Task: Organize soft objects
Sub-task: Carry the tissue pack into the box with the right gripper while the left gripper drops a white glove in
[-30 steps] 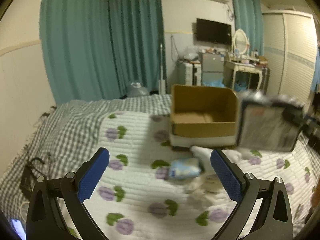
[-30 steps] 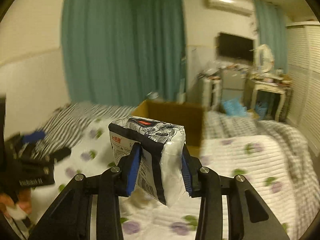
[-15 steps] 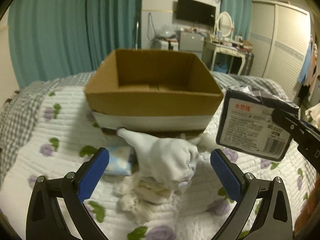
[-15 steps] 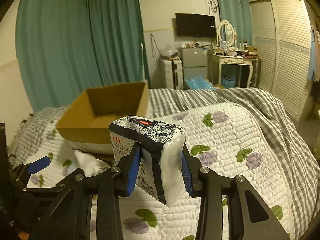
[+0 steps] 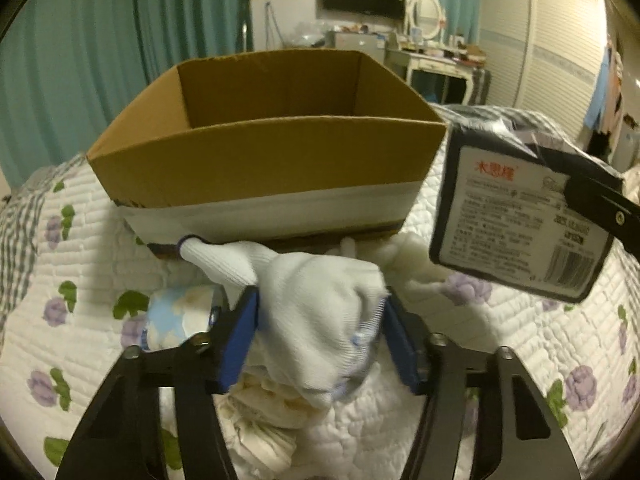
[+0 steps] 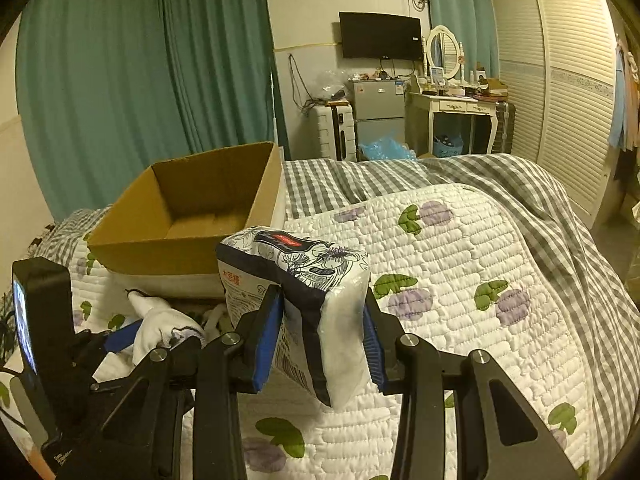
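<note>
An open cardboard box stands on the quilted bed, also in the right wrist view. My left gripper is shut on a white sock from a pile of soft things just in front of the box. My right gripper is shut on a black-and-white tissue pack and holds it above the bed, right of the box; the pack also shows in the left wrist view.
A small blue-and-white tissue packet and cream cloths lie under the sock. The white floral quilt spreads to the right over a grey checked blanket. Curtains, a dresser and a wardrobe stand behind.
My left gripper moved in toward the box and closed on the white sock. My right gripper kept hold of the tissue pack and shifted a little nearer the box.
</note>
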